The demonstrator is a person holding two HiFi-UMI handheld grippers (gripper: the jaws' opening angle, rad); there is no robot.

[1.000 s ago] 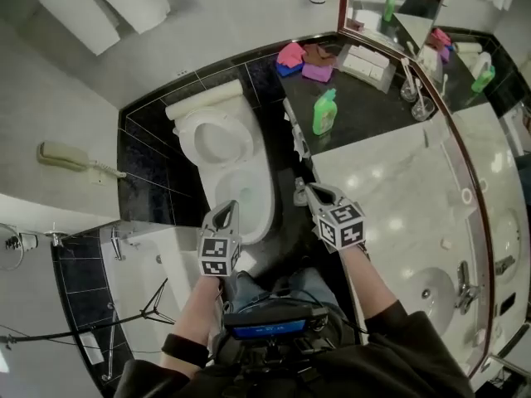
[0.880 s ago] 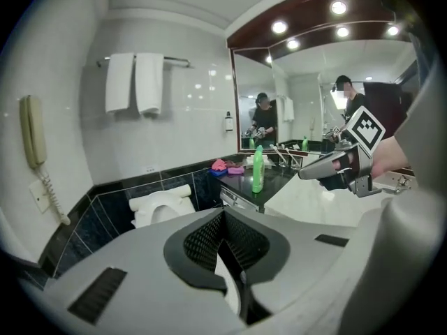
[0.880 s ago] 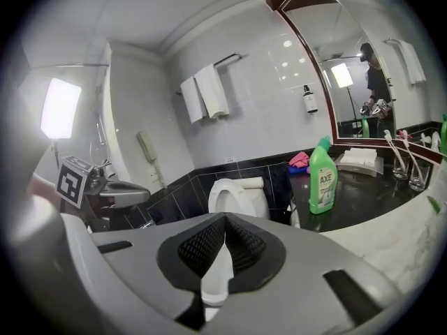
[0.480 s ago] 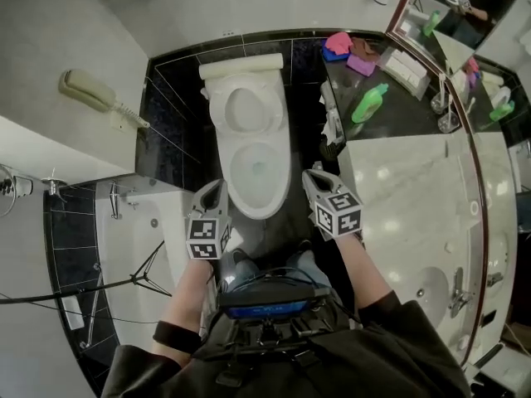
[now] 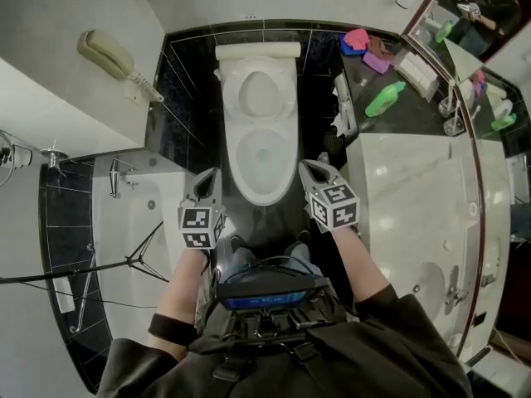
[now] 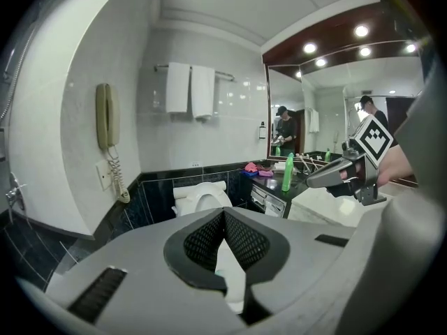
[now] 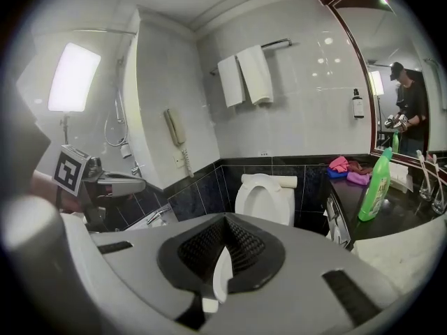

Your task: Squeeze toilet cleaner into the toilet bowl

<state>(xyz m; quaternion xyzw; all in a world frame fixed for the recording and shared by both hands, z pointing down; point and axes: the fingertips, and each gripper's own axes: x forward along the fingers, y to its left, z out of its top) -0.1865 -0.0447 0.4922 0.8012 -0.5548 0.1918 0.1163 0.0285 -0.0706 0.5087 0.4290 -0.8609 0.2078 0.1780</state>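
When seen from above, toilet bowl [image 5: 238, 171]: sat open between the bathtub [image 5: 137, 222] and the surface, with a faint greenish bit in the water, too small to name.
Lid [image 5: 256, 94]: stood up at the back, so left the bowl free for pouring.
Green bottle [image 5: 386, 98]: stood upright on the dark surface [image 5: 419, 116] to the right of the toilet, well apart from both hand-held grippers; judged to be the toilet cleaner, kept there near at hand.
Left hand-held gripper [image 5: 211, 177]: pressed together with nothing pinched; hung by the near left edge of the bowl, tips aimed ahead and a bit down.
Right hand-held gripper [image 5: 309, 167]: pressed together too, nothing between the pads; hung by the near right edge of the bowl, closer to the bottle than the left one.
Why so placed: seemed lined up on both sides of the bowl, facing it square, with the bottle off to the right.
Stage: fitted two times alike, bottle waiting for a grab, or bottle set back after a squeeze; could not be told apart.
Pink cloths [image 5: 358, 38]: lay at the far end of the same surface, past the bottle, out of the way.
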